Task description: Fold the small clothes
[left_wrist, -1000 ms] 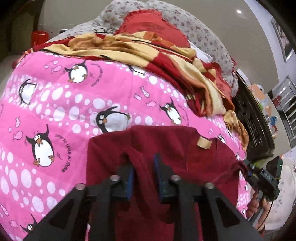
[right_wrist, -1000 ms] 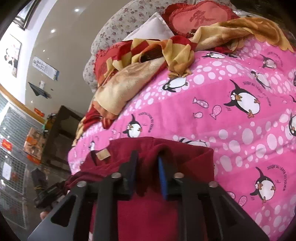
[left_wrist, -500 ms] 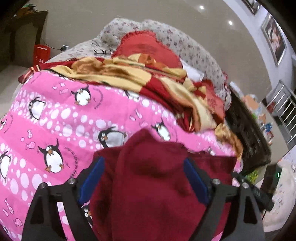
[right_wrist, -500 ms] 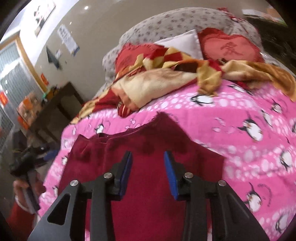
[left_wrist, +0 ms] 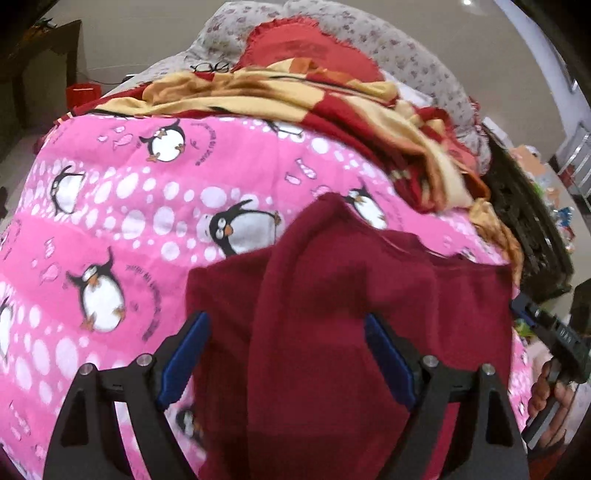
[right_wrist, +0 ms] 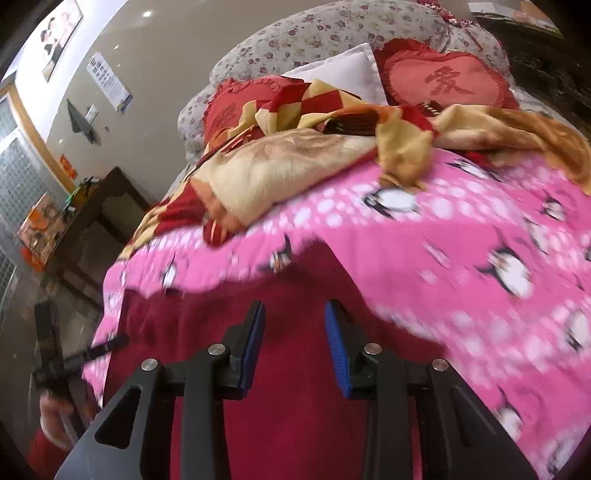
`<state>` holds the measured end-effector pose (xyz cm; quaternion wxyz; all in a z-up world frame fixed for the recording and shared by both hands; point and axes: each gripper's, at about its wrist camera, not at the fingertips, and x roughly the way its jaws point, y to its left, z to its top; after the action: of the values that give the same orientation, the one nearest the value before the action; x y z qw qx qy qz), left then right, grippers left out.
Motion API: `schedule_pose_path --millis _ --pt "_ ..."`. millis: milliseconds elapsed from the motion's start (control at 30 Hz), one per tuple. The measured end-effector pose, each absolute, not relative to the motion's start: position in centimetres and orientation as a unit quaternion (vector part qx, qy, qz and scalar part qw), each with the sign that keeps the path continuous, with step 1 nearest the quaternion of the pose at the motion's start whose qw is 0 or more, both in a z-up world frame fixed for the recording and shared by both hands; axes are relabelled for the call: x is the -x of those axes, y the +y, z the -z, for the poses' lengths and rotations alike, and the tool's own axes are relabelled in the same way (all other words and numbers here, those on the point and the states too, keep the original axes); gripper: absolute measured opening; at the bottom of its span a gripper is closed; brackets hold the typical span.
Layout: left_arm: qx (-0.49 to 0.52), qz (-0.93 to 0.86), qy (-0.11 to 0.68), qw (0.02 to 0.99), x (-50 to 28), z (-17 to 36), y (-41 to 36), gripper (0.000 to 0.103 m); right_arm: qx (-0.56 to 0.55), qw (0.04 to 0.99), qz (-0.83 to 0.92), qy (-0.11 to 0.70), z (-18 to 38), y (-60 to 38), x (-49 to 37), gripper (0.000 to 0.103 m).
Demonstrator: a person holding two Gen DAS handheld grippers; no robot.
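Observation:
A dark red garment (left_wrist: pixel 332 295) lies on the pink penguin quilt (left_wrist: pixel 147 206), with one part folded over into a raised peak pointing toward the pillows. My left gripper (left_wrist: pixel 291 354) is wide open just above its near part, touching nothing. In the right wrist view the garment (right_wrist: pixel 280 369) fills the lower middle. My right gripper (right_wrist: pixel 295 339) is open above it, blue pads apart, empty. The right gripper also shows in the left wrist view (left_wrist: pixel 554 339) at the far right edge.
A red and yellow checked blanket (left_wrist: pixel 295 99) lies bunched across the far side of the quilt. Red heart cushions (right_wrist: pixel 443 77) and a flowered pillow (right_wrist: pixel 332 33) sit behind it. Dark wooden furniture (right_wrist: pixel 96 221) stands beside the bed.
Both grippers were shut on folds of the red garment one second ago. They opened, let it go and drew back; the folded part now rests on the garment.

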<state>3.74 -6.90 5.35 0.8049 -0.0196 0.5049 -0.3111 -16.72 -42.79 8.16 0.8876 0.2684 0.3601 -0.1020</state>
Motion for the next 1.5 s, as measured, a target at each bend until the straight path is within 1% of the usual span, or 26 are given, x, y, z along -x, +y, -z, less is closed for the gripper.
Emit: schedule_pose_path --millis 100,200,367,533,567,600,633,667,700,733,767,800,833,867,900,967,1000,1067,1133,1233,1367,1433,1500 --pt "0.024 0.33 0.5 0.801 -1.8 -6.4 -5.0 0.089 -0.267 0.886 0.089 0.368 -8.3 -41.9 21.4 0.041" --pt "0.023 0.346 0.491 0.799 0.8 -7.0 -2.5 0.089 -0.27 0.878 0.085 0.386 -7.2 -40.5 25.3 0.041" --pt "0.019 0.368 0.504 0.781 4.3 -5.8 0.3 0.089 -0.273 0.863 0.082 0.417 -4.5 -38.3 28.7 0.041" --pt "0.005 0.38 0.519 0.766 6.4 -4.2 0.8 0.089 -0.29 0.855 0.1 0.418 -2.8 -37.6 30.4 0.042" --pt "0.007 0.384 0.521 0.762 6.6 -4.0 0.8 0.087 -0.293 0.854 0.103 0.417 -2.7 -37.6 30.6 0.043" --pt "0.01 0.386 0.522 0.76 6.6 -3.9 0.8 0.085 -0.298 0.853 0.105 0.415 -2.6 -37.7 30.8 0.043" --pt "0.012 0.391 0.524 0.757 6.8 -3.7 0.7 0.08 -0.305 0.852 0.104 0.413 -2.5 -37.8 31.0 0.043" --pt "0.011 0.397 0.526 0.752 6.8 -3.6 0.4 0.071 -0.308 0.851 0.103 0.413 -2.5 -37.9 31.0 0.043" --pt "0.007 0.401 0.526 0.75 6.9 -3.5 0.2 0.065 -0.31 0.851 0.101 0.412 -2.5 -37.9 31.0 0.043" --pt "-0.005 0.406 0.527 0.747 7.1 -3.4 -0.2 0.053 -0.31 0.852 0.098 0.41 -2.5 -37.8 31.0 0.043" --pt "-0.015 0.41 0.527 0.744 7.1 -3.2 -0.6 0.044 -0.31 0.854 0.094 0.406 -2.5 -37.6 30.9 0.043" --pt "-0.02 0.409 0.528 0.744 7.1 -3.1 -0.7 0.042 -0.311 0.856 0.092 0.404 -2.4 -37.5 30.8 0.041" --pt "-0.022 0.408 0.53 0.743 7.0 -3.0 -0.7 0.039 -0.312 0.856 0.09 0.402 -2.2 -37.4 30.6 0.034" --pt "-0.019 0.409 0.532 0.741 6.9 -2.9 -0.7 0.033 -0.315 0.855 0.086 0.402 -2.0 -37.3 30.2 0.029" --pt "-0.015 0.411 0.534 0.739 6.7 -3.0 -0.5 0.03 -0.315 0.855 0.087 0.403 -1.8 -37.2 30.0 0.028" --pt "-0.015 0.415 0.535 0.736 6.6 -3.3 0.0 0.014 -0.308 0.857 0.087 0.403 -1.9 -37.1 29.8 0.02" --pt "-0.016 0.421 0.533 0.734 6.7 -3.6 0.2 0.01 -0.306 0.859 0.086 0.401 -2.1 -37.1 29.8 0.019" --pt "-0.035 0.423 0.519 0.742 6.9 -4.6 0.7 0.008 -0.303 0.864 0.082 0.393 -3.0 -37.2 30.2 0.015" --pt "-0.043 0.431 0.511 0.743 7.1 -5.1 1.1 0.008 -0.305 0.869 0.077 0.381 -4.0 -37.5 30.7 0.013" --pt "-0.046 0.424 0.518 0.742 7.0 -4.4 1.4 0.008 -0.308 0.871 0.068 0.377 -4.7 -37.7 31.2 0.013" --pt "-0.031 0.406 0.543 0.735 6.9 -2.4 2.3 0.008 -0.292 0.858 0.093 0.412 -2.6 -37.3 30.7 0.013" --pt "-0.023 0.403 0.543 0.737 6.8 -2.6 2.9 0.008 -0.301 0.853 0.094 0.416 -1.9 -37.6 31.0 0.013" --pt "-0.025 0.404 0.535 0.742 7.0 -3.5 3.0 0.009 -0.311 0.852 0.092 0.412 -2.2 -38.0 31.2 0.013"
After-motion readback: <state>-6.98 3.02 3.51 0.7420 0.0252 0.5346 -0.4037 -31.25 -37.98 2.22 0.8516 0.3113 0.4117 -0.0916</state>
